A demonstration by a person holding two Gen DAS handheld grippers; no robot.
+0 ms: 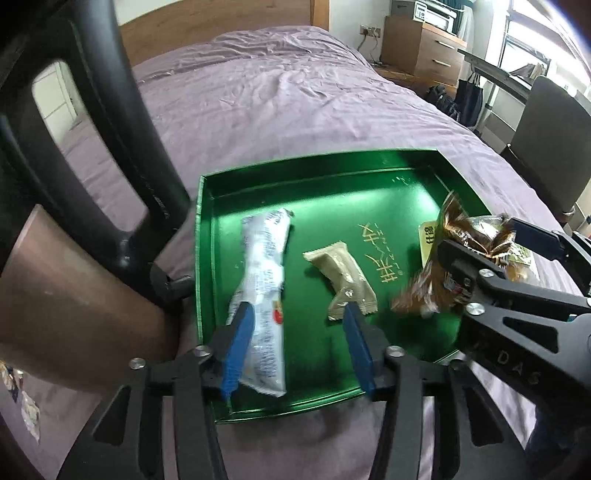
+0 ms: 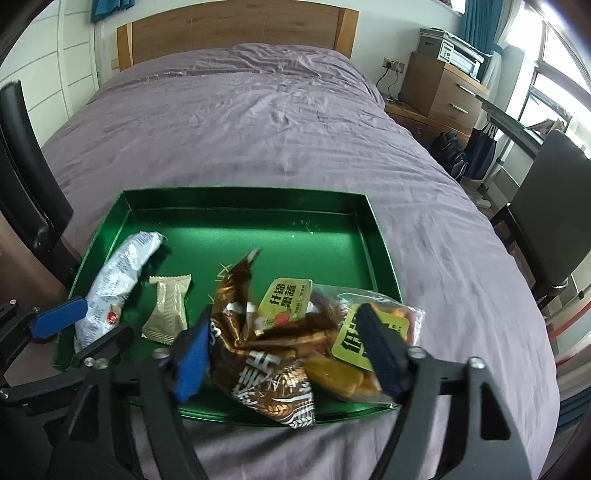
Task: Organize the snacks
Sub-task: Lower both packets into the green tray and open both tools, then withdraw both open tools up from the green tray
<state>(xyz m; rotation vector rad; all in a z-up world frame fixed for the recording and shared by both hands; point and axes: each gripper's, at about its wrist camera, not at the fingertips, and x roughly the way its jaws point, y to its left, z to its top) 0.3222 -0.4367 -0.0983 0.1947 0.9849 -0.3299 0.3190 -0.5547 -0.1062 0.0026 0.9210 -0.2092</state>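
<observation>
Left wrist view: green tray [image 1: 207, 258] lying on a purple bedspread [image 1: 277, 110], walls low, gold lettering on the floor. Inside, toward the left wall, a long white snack packet [image 1: 264, 280] running near to far; just right of it, apart, a small beige wrapped snack [image 1: 343, 280]. Left gripper [image 1: 293, 319] hanging over the near part of the tray, jaws parted, blue pads [image 1: 240, 339] either side of the gap — left pad overlapping the white packet's left edge, right pad tip by the beige snack's near end, neither squeezed; released, gripping nothing. Far right of the tray: a brown foil packet [image 1: 424, 291], blurred, with the right gripper [image 1: 484, 242] over it.

Right wrist view: same tray [image 2: 240, 206] seen square on. Right gripper [image 2: 284, 321] spread wide, nothing clamped; blue pad [image 2: 192, 354] left of the brown foil packet [image 2: 266, 373], the other pad over a clear bag with yellow labels [image 2: 354, 350]. Both packets lying in the near right corner, the foil one hanging over the near rim, the clear bag reaching past the right rim. Second yellow-labelled pack [image 2: 284, 299] just behind them. White packet [image 2: 114, 284] and beige snack [image 2: 168, 306] at the left, left gripper [image 2: 92, 317] beside them. Beyond the bed, a wooden headboard [image 2: 236, 33] and a bedside cabinet [image 2: 439, 88] at the far right; a dark chair [image 2: 546, 206] at the right.
</observation>
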